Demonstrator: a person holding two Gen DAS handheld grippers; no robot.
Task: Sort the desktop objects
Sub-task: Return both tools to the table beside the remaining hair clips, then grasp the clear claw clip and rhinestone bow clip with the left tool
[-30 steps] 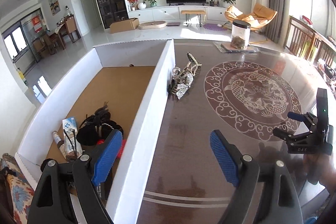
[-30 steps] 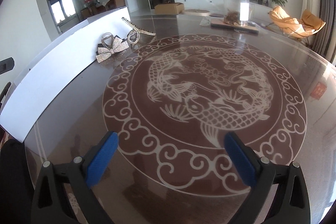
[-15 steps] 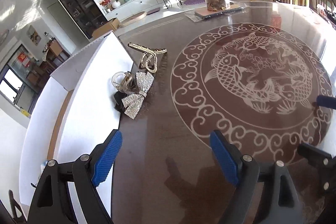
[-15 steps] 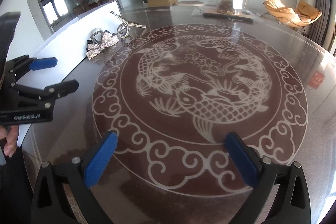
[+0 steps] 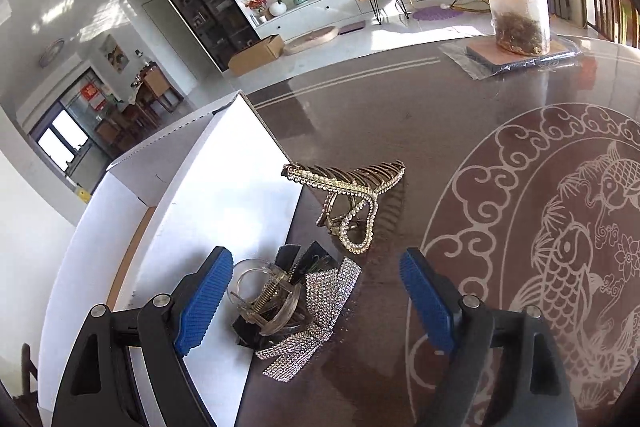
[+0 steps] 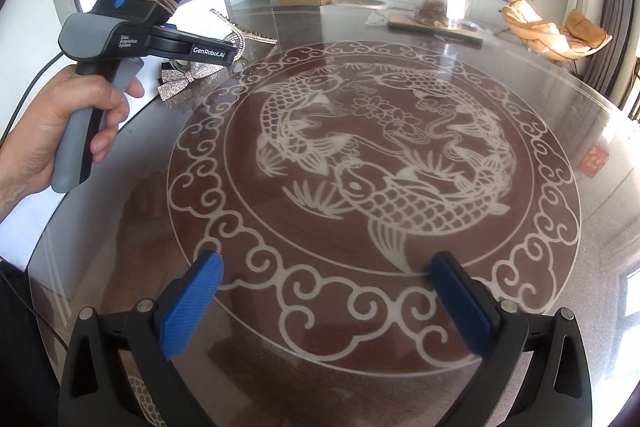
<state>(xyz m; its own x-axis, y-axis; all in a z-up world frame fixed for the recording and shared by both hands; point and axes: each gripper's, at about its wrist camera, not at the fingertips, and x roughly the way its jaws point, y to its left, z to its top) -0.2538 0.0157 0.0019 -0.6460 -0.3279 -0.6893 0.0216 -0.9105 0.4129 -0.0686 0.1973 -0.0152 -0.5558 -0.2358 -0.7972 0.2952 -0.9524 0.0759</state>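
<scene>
Left claw [image 5: 316, 297] now nearer rhinestone bow clip [image 5: 304, 311] | both claws open | clear-hinged, glittery

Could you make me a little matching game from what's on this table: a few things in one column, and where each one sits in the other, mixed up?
Things:
1. bow clip
2. gold claw clip
3. jar
4. white box

Places:
A. on a mat at the table's far side
B. along the table's left edge
C. between the left gripper's open jaws
D. just beyond the bow clip, beside the box

Pairs: 1-C, 2-D, 3-A, 4-B
</scene>
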